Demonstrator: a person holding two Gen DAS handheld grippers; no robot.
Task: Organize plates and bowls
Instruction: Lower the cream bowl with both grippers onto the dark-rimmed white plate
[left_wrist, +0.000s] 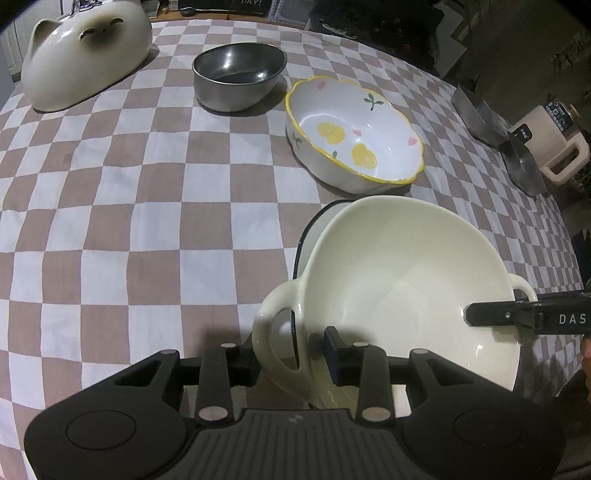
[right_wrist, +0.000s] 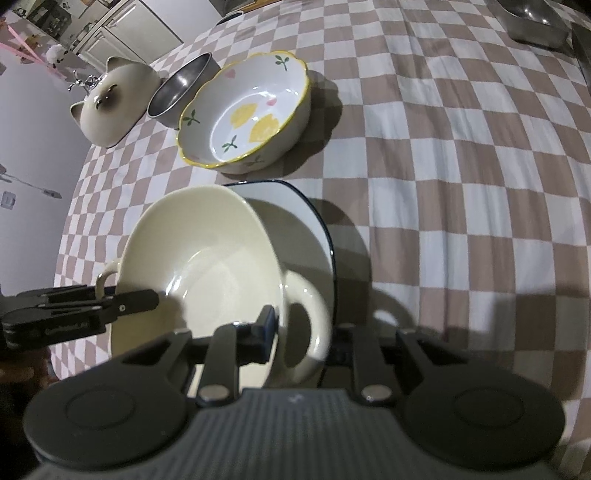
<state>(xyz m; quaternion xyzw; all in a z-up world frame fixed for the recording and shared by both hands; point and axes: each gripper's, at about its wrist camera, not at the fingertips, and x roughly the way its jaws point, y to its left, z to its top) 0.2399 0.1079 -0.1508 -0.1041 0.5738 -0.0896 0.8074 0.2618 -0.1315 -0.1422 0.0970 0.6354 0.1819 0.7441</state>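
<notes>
A cream bowl (left_wrist: 406, 280) with two loop handles hangs tilted over a white plate (left_wrist: 321, 221) with a dark blue rim. My left gripper (left_wrist: 291, 354) straddles the bowl's near handle and rim. Its outer finger lies against the handle, and a dark gap separates its inner pad (left_wrist: 334, 350) from the bowl wall. My right gripper (right_wrist: 303, 343) is shut on the opposite handle of the cream bowl (right_wrist: 207, 251), with its blue pad (right_wrist: 267, 332) pressed inside the wall. The plate (right_wrist: 314, 221) lies flat on the checked cloth beneath. Whether the bowl touches it is hidden.
Behind the plate stand a white bowl (left_wrist: 354, 136) with a yellow rim and lemon print, a steel bowl (left_wrist: 236, 74) and an upturned cat-shaped ceramic dish (left_wrist: 85, 51). Steel trays (left_wrist: 480, 114) and a beige appliance (left_wrist: 554, 140) sit at the right table edge.
</notes>
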